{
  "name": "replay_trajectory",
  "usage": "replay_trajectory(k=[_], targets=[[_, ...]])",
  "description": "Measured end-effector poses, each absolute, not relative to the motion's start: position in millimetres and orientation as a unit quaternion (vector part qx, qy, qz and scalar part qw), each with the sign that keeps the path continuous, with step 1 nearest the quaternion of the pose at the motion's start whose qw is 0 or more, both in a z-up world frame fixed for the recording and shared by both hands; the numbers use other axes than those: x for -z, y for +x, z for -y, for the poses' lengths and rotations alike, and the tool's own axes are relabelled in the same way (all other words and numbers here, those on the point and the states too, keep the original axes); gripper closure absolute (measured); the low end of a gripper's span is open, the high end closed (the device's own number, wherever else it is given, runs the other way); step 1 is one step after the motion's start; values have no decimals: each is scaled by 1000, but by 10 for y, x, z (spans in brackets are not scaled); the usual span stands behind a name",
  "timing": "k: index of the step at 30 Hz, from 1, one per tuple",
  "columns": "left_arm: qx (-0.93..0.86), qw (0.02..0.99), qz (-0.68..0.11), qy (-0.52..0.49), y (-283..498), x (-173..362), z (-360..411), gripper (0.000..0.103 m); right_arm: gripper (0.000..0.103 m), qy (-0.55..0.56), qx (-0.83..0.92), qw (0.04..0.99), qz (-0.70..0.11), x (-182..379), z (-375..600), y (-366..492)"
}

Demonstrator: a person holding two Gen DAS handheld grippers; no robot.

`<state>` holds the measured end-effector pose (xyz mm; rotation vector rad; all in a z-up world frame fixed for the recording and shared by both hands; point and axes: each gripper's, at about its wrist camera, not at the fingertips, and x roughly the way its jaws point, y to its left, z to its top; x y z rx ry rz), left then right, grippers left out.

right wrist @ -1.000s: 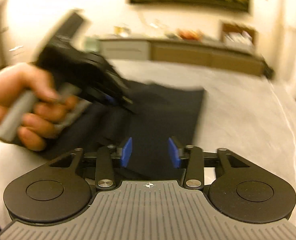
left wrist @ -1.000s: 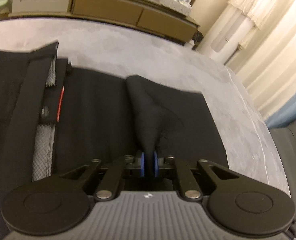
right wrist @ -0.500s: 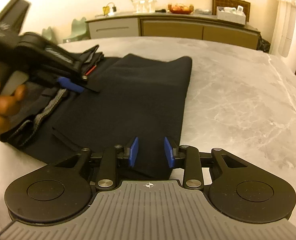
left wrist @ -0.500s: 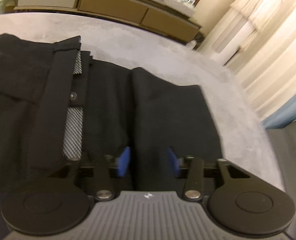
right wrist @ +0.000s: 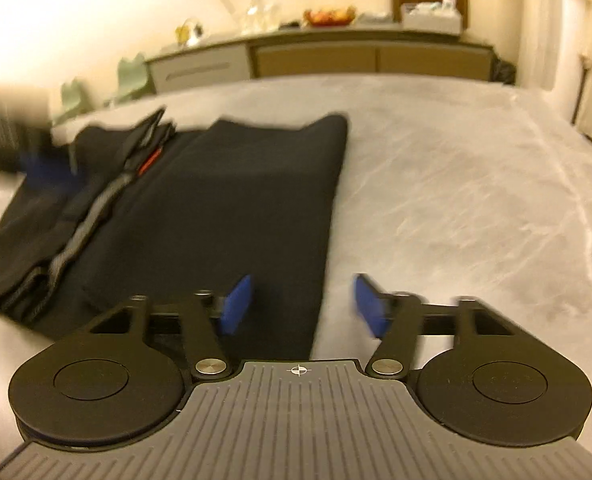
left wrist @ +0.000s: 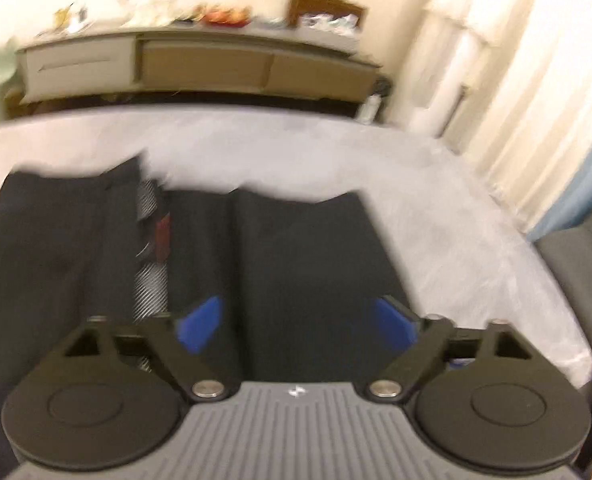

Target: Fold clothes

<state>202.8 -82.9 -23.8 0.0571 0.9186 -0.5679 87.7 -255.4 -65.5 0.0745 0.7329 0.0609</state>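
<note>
Folded black fabric garment (left wrist: 304, 264) flat on pale marbled bench (right wrist: 456, 184), beneath spread, empty blue fingers (left wrist: 199, 324) of left gripper (left wrist: 298, 324); right gripper (right wrist: 300, 306), likewise released, straddles its right edge; right view alone shows left gripper blurred.

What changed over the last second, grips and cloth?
The left hand-held gripper let go of the raised fold of the black garment it had pinched; it now hangs wide open above the cloth, which lies flat. The right hand-held gripper, already open, spread wider over the garment's right edge. The garment is still on the marble table.
</note>
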Motion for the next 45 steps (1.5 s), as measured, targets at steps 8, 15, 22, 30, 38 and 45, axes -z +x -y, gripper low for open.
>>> replay_trajectory(k=[8,15,22,30,38,45], targets=[[314,821,-457,138,2308,333,1820,65,98,-72,-48,958,-275,483,2155,666],[315,826,-459,87,2423,261,1374,89,32,-46,-38,955,-290,533,2114,745],[315,842,-438,5,2528,-112,366,90,96,-106,-78,948,-289,422,1570,736],[263,869,-415,-63,2809,-251,-1391,90,98,-226,-141,940,-213,46,94,713],[227,857,-439,-147,3140,534,-2223,89,98,-299,-183,895,-277,528,-1086,1099],[225,860,-417,-187,3245,628,-2463,79,98,-305,-192,888,-287,580,-1303,1191]])
